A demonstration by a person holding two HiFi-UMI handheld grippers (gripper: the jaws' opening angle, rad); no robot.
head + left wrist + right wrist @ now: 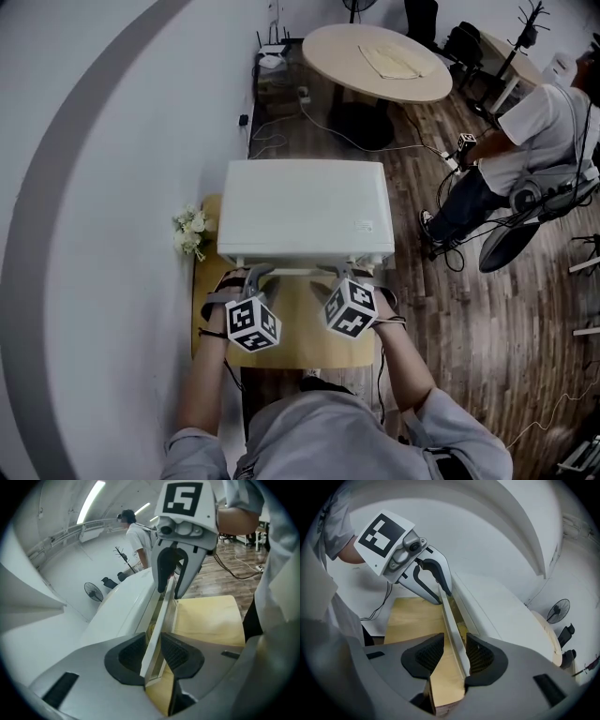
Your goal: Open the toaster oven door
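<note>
Your left claw (152, 651) is clenched on the toaster oven (305, 211) door handle (159, 618). Your right claw (451, 657) is released, with that same bar between its pads, against the oven-side one. The handle's long axis runs straight through both claws, so the pull is probably toward you.

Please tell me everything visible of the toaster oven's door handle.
The handle is a long white bar, smooth like painted metal, lying along the upper front edge of the toaster oven, with a narrow gap between them. The left gripper grips it near one end; near the other it passes between the open fingers of the right gripper, close against one.
</note>
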